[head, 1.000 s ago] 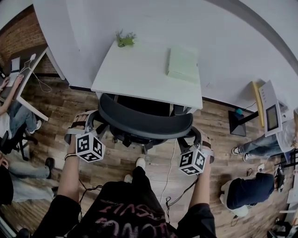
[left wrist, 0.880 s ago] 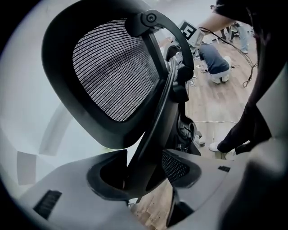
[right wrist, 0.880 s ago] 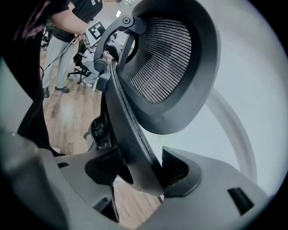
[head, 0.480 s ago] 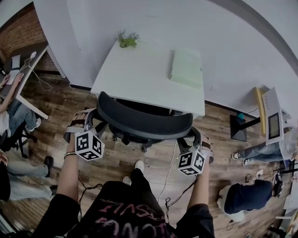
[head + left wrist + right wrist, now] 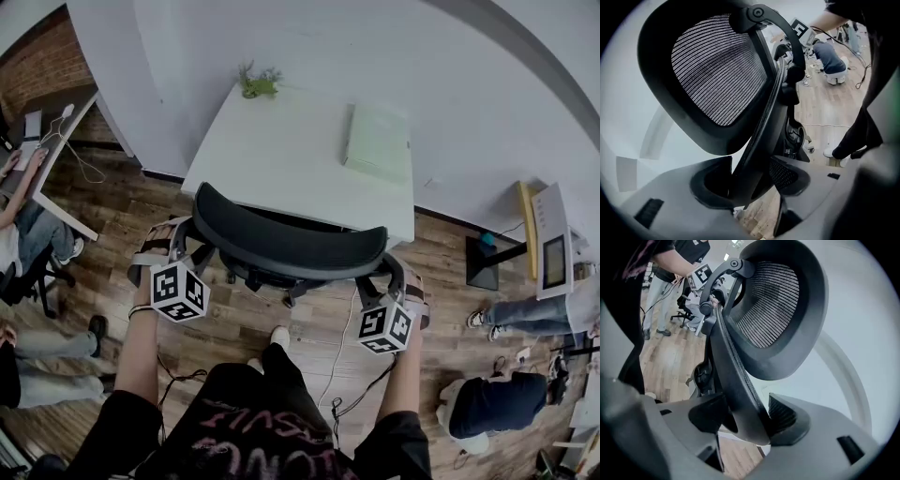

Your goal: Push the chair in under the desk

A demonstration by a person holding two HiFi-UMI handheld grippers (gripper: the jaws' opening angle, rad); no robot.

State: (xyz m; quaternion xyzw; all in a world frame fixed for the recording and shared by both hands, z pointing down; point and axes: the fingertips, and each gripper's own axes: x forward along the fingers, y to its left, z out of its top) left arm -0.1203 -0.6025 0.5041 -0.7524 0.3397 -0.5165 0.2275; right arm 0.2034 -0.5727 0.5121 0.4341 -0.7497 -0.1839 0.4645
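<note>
The black mesh office chair (image 5: 291, 246) stands at the front edge of the white desk (image 5: 281, 150), its seat partly under the top. My left gripper (image 5: 187, 239) holds the left edge of the curved backrest and my right gripper (image 5: 392, 277) holds the right edge. In the left gripper view the left gripper (image 5: 749, 180) is shut on the backrest's black rim, with the mesh headrest (image 5: 717, 70) above. In the right gripper view the right gripper (image 5: 747, 420) clamps the rim the same way, below the headrest (image 5: 773, 310).
A small green plant (image 5: 260, 82) and a pale green notebook (image 5: 378, 142) lie on the desk. A cable (image 5: 342, 328) runs over the wood floor by my feet. People sit at the left desk (image 5: 56, 141) and at the right, near a white device (image 5: 548, 244).
The chair has slid a little toward the desk with both grippers still clamped on the backrest. The backrest now sits closer to the desk's front edge.
</note>
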